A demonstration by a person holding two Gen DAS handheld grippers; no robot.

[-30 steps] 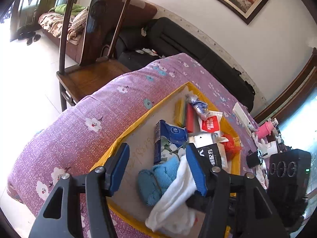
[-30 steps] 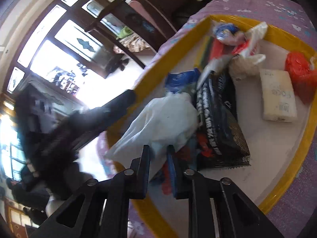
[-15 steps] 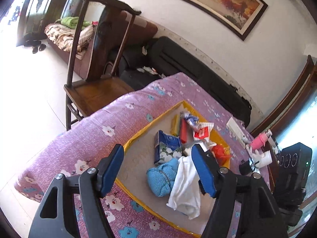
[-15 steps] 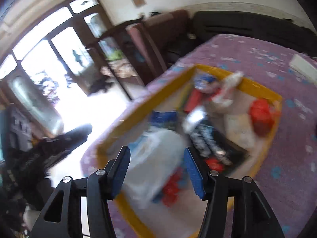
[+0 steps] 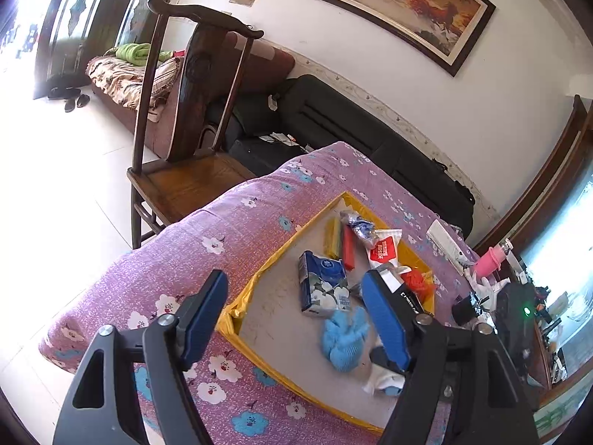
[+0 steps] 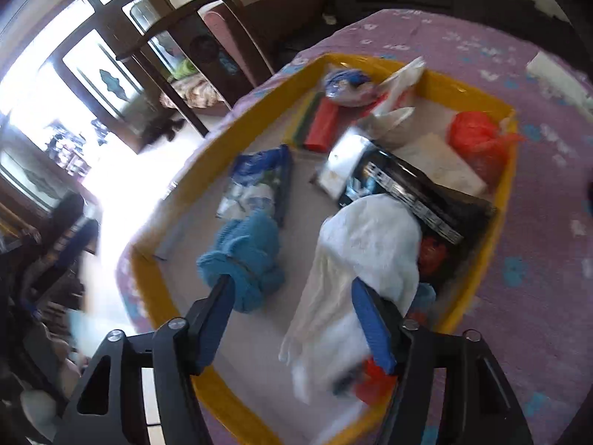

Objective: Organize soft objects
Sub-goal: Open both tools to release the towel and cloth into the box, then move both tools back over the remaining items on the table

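Note:
A yellow-rimmed tray lies on a purple flowered cloth. In it are a blue knitted piece and a white cloth, whose end shows behind my finger. My left gripper hovers over the tray's near corner, its jaws opening with nothing between them. My right gripper hangs over the tray, its jaws opening. The white cloth lies below and partly between its fingers, and the pads do not press it. The knitted piece lies by its left fingertip.
The tray also holds a blue tissue pack, a black packet, a red bag and a red bar. A wooden chair and a black sofa stand beyond the table. A pink bottle stands at the right.
My left gripper drew back and up from the tray and its jaws widened. My right gripper went from shut to open, and the white cloth now lies spread in the tray.

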